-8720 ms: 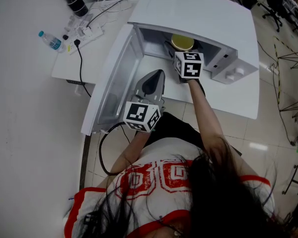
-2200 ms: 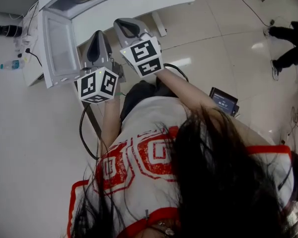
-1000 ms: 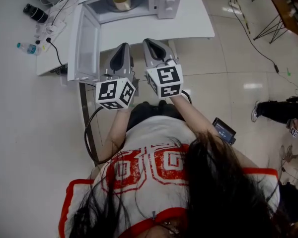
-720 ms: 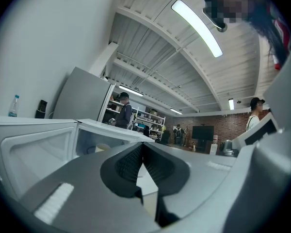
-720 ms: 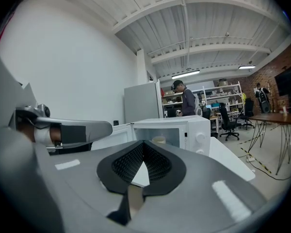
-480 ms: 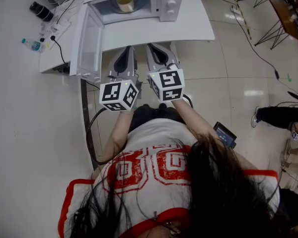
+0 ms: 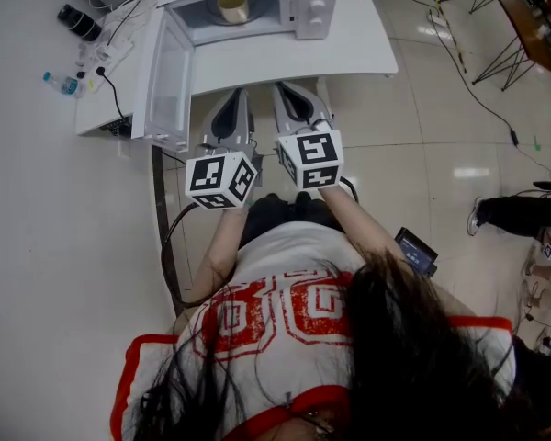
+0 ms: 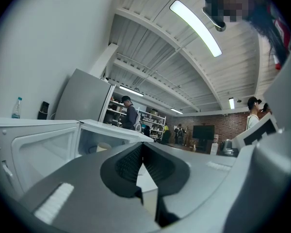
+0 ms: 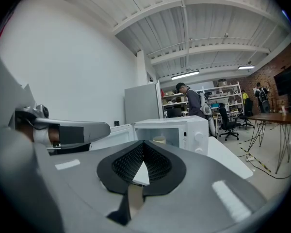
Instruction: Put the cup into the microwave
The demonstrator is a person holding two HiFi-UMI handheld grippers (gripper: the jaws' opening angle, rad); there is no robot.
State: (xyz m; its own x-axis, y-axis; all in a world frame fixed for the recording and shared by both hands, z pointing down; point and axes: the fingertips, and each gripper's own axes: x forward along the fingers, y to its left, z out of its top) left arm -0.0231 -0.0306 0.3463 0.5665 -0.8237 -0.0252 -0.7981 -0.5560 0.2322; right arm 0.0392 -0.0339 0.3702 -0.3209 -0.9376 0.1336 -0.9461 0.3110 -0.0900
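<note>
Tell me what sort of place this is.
Likely a lab or workshop, not a kitchen: the microwave sits on a white table, with storage shelves, an office chair and a brick wall beyond.

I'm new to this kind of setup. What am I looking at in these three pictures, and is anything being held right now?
There is no robot here. A person holds a two-jaw gripper in each hand. The head view comes from a camera on the person's head that looks steeply down. The black-and-white marker cubes in it are part of the grippers. The other two pictures come from cameras that ride on each gripper and look along its jaws.

The left gripper and the right gripper both have their jaws together, with nothing held between them.

Ahead of them, a white microwave stands on a white table with its door swung open. The cup sits inside, so it is already in the microwave and the door is not yet closed.
</note>
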